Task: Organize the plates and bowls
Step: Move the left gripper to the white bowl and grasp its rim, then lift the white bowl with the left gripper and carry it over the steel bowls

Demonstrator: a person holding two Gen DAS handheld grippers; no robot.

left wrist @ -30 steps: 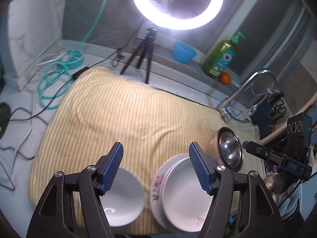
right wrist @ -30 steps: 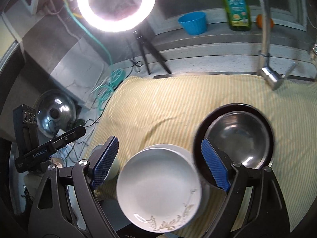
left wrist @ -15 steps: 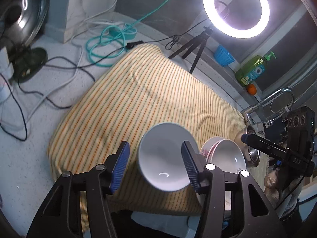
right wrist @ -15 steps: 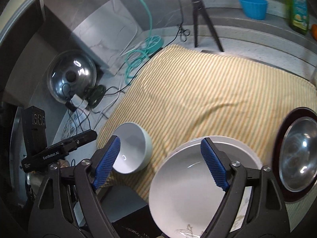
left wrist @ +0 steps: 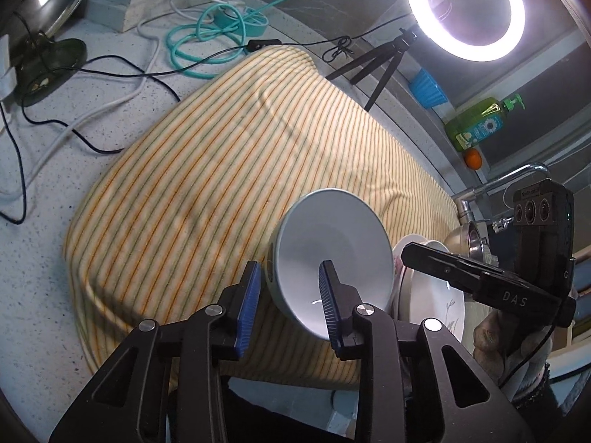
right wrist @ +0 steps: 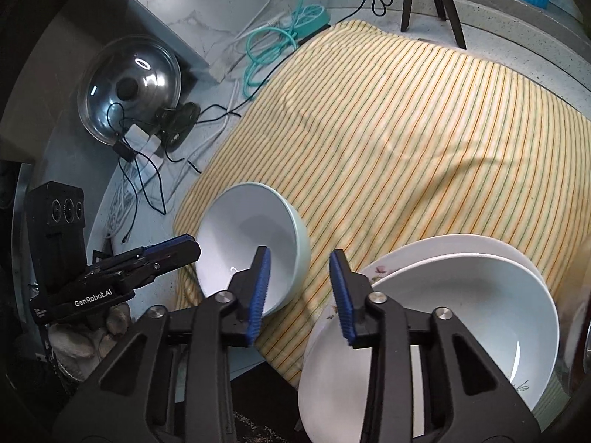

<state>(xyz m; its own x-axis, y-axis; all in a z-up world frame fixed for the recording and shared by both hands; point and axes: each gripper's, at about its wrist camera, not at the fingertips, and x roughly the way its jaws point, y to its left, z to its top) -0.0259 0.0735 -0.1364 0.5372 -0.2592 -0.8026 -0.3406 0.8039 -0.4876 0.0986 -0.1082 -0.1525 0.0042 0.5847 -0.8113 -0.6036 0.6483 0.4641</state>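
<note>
Moved: left gripper (left wrist: 290, 297) has narrowed onto the bowl (left wrist: 332, 254) rim, tilting it up off the cloth (left wrist: 229, 170).
Right gripper (right wrist: 300, 291): partly open, empty, above the plates (right wrist: 461, 295).
Meaning: bowl likely ready for stacking.

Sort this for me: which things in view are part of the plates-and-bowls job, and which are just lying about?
Part of the job:
pale bowl, tilted in the left gripper
stacked plates
steel bowl
right gripper, open and holding nothing

Lying about:
ring light
soap bottle
teal cable
pot lid
blue cup
</note>
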